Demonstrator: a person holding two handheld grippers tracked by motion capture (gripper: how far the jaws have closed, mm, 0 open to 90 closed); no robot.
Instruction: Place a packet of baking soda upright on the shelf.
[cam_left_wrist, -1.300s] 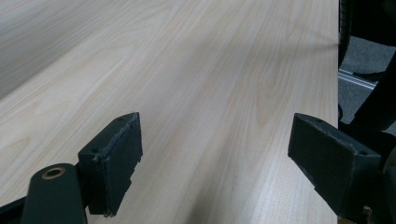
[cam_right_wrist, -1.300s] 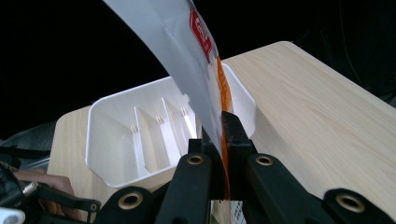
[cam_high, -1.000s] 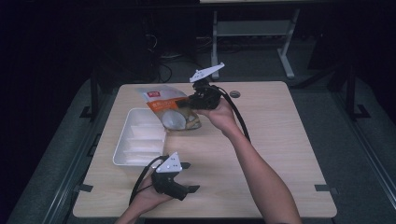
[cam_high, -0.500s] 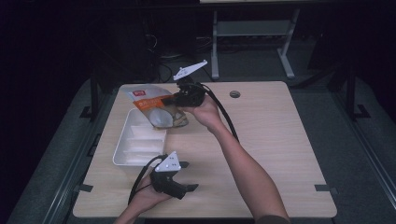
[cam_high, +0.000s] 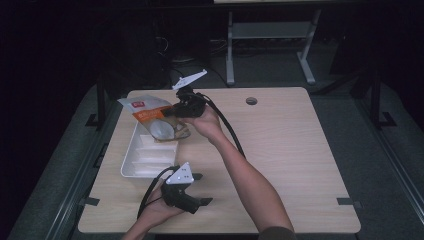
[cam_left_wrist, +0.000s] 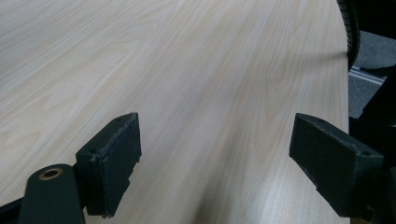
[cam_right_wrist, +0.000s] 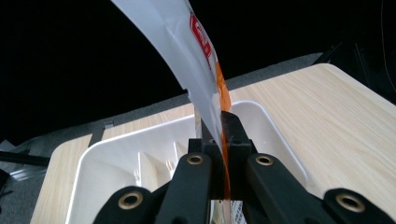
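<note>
So the right arm comes in from the near edge and stretches across the light wood-grain counter (cam_high: 280, 150) toward its far left part, forearm bare, hand wrapped around the right claw (cam_high: 172, 111), which points left with its grey three-cornered plate sticking up on the far side. That claw is pinching the edge of a crinkly clear-and-orange plastic pouch with a red label (cam_high: 152, 117). In the right gripper view the two black jaws are pressed together on the thin film of the pouch (cam_right_wrist: 205, 79), which rises up and curls away to the left above the jaws.

The pouch hangs off the left of the claw, lifted above the far end of a white plastic tray with ribbed dividers (cam_high: 131, 167). The tray is a smooth rounded rectangle sitting along the left side of the counter, and you can see its rim and inner ribs right under the jaws in the right gripper view (cam_right_wrist: 93, 158).

The left hand is low at the near edge, just near of the tray, holding the left claw (cam_high: 202, 201) close to the counter and pointing right. Its jaws are spread wide with nothing between them, just bare matte wood grain, and the pads (cam_left_wrist: 114, 158) look like rough black foam blocks.
</note>
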